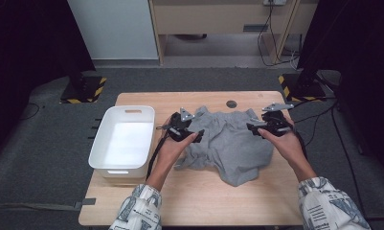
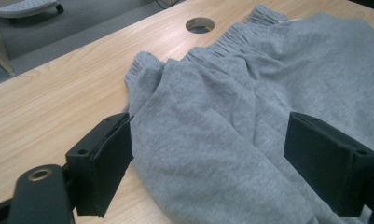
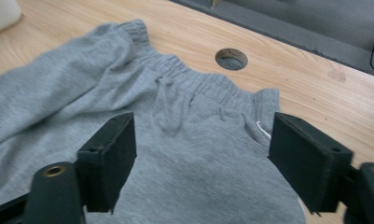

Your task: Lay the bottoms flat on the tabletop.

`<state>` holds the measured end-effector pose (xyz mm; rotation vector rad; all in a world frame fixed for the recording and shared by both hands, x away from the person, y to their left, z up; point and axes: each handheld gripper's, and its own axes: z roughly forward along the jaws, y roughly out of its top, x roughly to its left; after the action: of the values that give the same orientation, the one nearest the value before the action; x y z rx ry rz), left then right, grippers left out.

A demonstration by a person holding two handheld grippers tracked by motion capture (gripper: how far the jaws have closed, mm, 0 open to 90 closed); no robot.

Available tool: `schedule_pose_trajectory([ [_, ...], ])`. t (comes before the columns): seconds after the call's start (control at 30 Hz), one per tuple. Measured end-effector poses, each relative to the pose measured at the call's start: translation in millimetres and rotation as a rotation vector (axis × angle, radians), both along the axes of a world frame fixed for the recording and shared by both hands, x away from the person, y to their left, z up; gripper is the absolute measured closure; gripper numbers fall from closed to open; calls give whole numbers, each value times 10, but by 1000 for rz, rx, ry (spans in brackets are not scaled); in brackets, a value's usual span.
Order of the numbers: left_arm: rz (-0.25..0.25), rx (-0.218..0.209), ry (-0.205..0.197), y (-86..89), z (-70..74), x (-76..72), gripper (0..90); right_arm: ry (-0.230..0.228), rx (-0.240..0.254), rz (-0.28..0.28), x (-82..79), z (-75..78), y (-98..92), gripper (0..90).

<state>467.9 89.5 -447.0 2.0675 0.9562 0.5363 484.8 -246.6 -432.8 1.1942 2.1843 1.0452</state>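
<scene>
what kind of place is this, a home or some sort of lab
Probably a lab or recording workspace, not a home: black stands on hazard-striped bases flank the wooden table, cables trail over grey carpet, and grey shorts and a white bin are laid out.

White plastic bin (image 1: 122, 141), w/ handle slots, is set on wooden table (image 1: 204, 191) at its left side. Round cable hole (image 1: 231, 104) is cut near table's far edge, approx. centre. Two yellow-black striped stand bases (image 1: 86, 89) are placed on grey carpet (image 1: 46, 143) beyond far corners. Cables are trailed across the floor at right.
</scene>
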Motion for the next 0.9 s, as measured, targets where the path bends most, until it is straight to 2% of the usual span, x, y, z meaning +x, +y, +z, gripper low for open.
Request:
schedule_pose_trajectory([
  [0.13,-3,10,-8,17,-15,-52,145,-8,1,5,-46,13,2,288],
  [0.23,-12,6,-24,36,-33,-135,163,-15,-9,30,-123,22,-3,345],
  [0.3,-8,33,-61,40,-33,-191,201,-11,-12,38,-169,14,-4,362],
  [0.33,-4,33,-77,41,-33,-219,220,-11,-21,44,-191,8,-5,378],
  [0.67,-33,11,-29,93,-111,-402,252,-15,-27,75,-406,-45,-44,501],
  [0.9,-45,10,-20,125,-227,-514,267,-17,-25,89,-583,-121,-62,558],
])
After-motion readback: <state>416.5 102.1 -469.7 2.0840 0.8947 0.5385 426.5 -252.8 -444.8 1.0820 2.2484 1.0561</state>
